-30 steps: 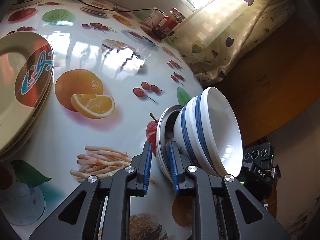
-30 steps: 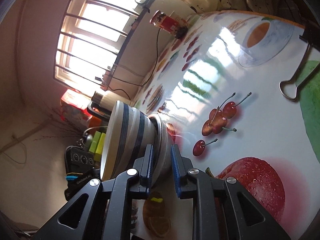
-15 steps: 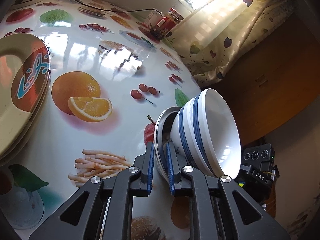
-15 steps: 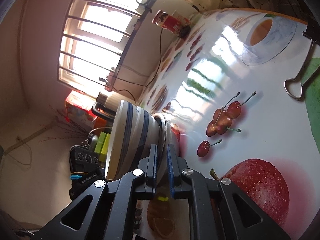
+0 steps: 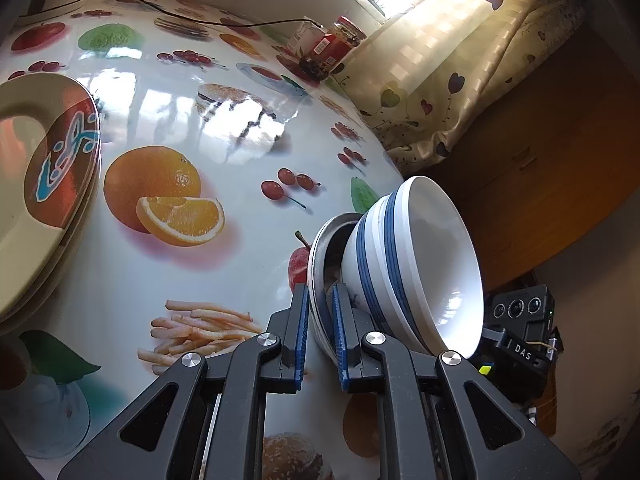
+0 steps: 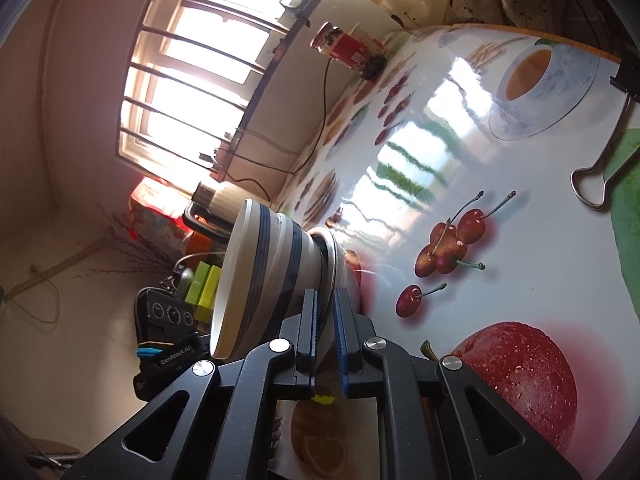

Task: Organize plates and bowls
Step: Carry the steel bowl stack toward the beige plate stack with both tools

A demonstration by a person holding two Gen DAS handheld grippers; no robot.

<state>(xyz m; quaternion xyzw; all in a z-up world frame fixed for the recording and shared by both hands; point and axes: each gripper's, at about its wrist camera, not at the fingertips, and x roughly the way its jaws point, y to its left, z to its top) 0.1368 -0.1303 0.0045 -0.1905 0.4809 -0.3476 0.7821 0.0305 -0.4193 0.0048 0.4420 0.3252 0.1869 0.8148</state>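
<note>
since the earlier frames both pairs of jaws have narrowed onto the metal bowl's rim, and the hands have barely shifted otherwise. the table (image 5: 168,280), under a glossy cloth printed with fruit and food, takes up most of both views. at its left edge in the left wrist view sits a stack of plates (image 5: 36,184) with a red and blue pattern, already gathered, which i judge to be the done part of the job. near the table edge stands the bowl stack: striped bowls (image 5: 416,264), white with blue bands, nested in a shallow metal bowl (image 5: 320,252). the left gripper (image 5: 320,338) pinches that metal rim on one side and the right gripper (image 6: 326,334) pinches it on the opposite side, blue pads pressed on it. what is left, as i read it, is carrying the bowl stack to its place, perhaps beside the plates. the cloth between bowls and plates looks free. further off, a red-labelled jar (image 5: 338,46) stands by the window with a black cable (image 5: 208,18) running past it, and a binder clip (image 6: 600,176) grips the cloth's edge in the right wrist view; none of these blocks the way.
</note>
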